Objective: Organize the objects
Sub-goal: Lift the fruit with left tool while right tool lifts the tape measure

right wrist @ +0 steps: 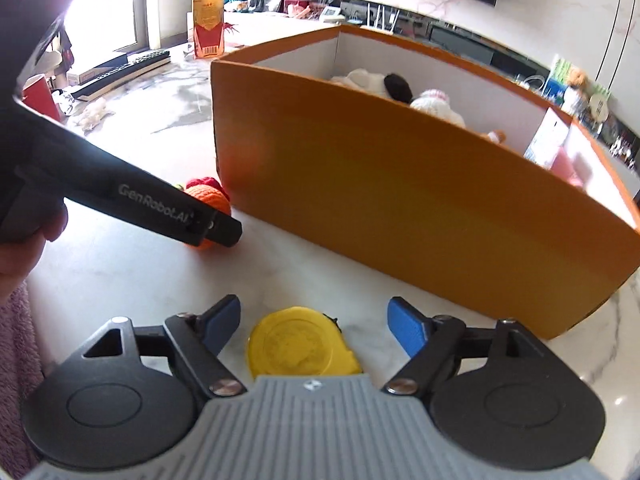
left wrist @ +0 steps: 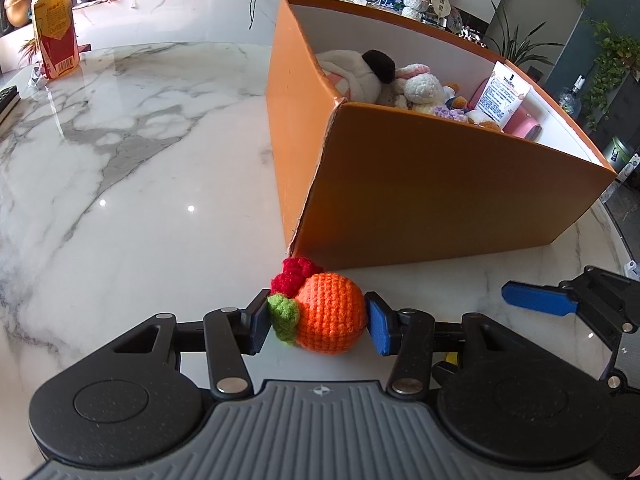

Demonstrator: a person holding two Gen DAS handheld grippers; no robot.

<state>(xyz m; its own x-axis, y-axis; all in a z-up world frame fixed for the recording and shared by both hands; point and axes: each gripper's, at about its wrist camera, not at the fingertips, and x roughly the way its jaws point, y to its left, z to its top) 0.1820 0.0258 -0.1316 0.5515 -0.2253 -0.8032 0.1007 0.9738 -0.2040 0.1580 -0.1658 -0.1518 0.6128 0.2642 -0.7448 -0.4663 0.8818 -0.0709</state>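
Observation:
A crocheted orange fruit (left wrist: 329, 317) with a green leaf and red knob rests on the marble table, just in front of the near corner of an orange box (left wrist: 420, 200). My left gripper (left wrist: 316, 322) has its blue pads touching both sides of the fruit. The fruit also shows in the right wrist view (right wrist: 212, 200), partly hidden by the left gripper's body. My right gripper (right wrist: 314, 328) is open, its fingers either side of a yellow tape measure (right wrist: 302, 342) lying on the table. The box (right wrist: 400, 184) holds several plush toys (left wrist: 368, 74) and a white tube (left wrist: 506, 96).
A yellow and red drink carton (left wrist: 54, 32) stands at the table's far left. A keyboard (right wrist: 120, 70) and a red cup (right wrist: 40, 96) lie beyond the box. The right gripper's blue finger (left wrist: 536, 300) shows at the right. The table edge (left wrist: 616, 240) curves past the box.

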